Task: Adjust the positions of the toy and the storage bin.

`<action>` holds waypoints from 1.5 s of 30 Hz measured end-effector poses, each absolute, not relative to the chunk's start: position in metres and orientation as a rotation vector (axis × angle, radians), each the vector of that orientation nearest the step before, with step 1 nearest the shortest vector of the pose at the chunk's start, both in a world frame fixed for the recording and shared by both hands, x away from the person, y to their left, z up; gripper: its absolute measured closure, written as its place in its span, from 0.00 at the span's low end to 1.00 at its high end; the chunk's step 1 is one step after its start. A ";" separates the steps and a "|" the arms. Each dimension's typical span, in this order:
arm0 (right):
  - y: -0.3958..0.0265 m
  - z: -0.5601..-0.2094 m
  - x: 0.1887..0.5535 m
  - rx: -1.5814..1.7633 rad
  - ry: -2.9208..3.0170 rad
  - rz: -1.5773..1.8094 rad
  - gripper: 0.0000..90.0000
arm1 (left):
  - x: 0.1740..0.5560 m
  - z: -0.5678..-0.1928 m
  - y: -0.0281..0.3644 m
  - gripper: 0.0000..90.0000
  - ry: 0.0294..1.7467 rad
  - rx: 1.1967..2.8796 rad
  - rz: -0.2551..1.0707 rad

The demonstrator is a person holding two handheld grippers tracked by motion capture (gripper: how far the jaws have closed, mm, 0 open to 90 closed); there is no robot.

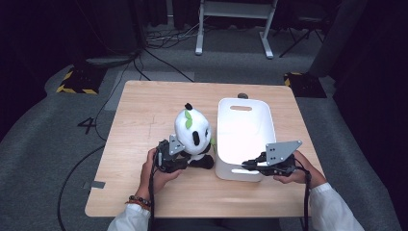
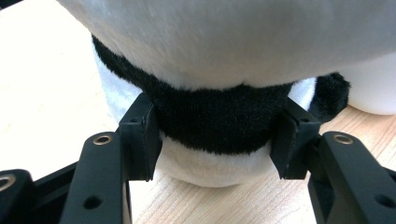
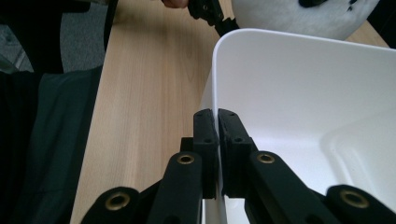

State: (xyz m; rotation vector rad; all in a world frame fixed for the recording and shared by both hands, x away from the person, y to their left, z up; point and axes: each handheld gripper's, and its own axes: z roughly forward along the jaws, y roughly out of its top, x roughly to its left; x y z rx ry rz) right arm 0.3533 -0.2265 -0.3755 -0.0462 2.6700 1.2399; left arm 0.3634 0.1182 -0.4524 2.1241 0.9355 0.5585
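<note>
- High view: a plush panda [image 1: 192,131] is seen sitting upright on the wooden worktop [image 1: 139,120], just beside the left wall of a white bin [image 1: 243,139]. The left tool [image 1: 179,161] is set against the panda's lower body from the near side. The right tool [image 1: 248,166] is placed at the bin's near wall.
- Left gripper view: the left tool [image 2: 215,142] is closed on the panda [image 2: 219,112], one pad pressed into each side of the black band of fur, with the white belly below resting on the worktop [image 2: 51,93].
- Right gripper view: the right tool [image 3: 217,133] is clamped on the bin's near rim [image 3: 219,70], the thin wall pinched between the nearly touching pads. The panda [image 3: 299,16] is seen beyond the bin's far corner.
</note>
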 end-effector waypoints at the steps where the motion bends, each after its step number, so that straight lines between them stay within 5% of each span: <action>1: -0.227 -0.375 0.353 -0.046 2.662 1.243 0.93 | 0.363 -0.452 0.118 0.48 0.935 2.125 0.561; 3: -0.232 -0.370 0.348 -0.006 2.605 1.301 0.76 | 0.362 -0.452 0.117 0.43 0.926 2.113 0.556; 12: -0.272 -0.357 0.346 0.256 2.414 1.407 0.53 | 0.354 -0.450 0.117 0.33 0.920 2.068 0.563; 16: -0.284 -0.356 0.345 0.319 2.374 1.404 0.50 | 0.351 -0.449 0.119 0.30 0.919 2.048 0.545; 19: -0.301 -0.356 0.344 0.400 2.322 1.400 0.44 | 0.350 -0.448 0.120 0.18 0.942 2.026 0.546; 30: -0.332 -0.374 0.353 0.733 2.171 1.251 0.33 | 0.344 -0.440 0.115 0.18 0.912 1.994 0.553; 45: -0.351 -0.453 0.367 0.929 2.246 1.056 0.29 | 0.360 -0.437 0.109 0.17 0.935 1.934 0.561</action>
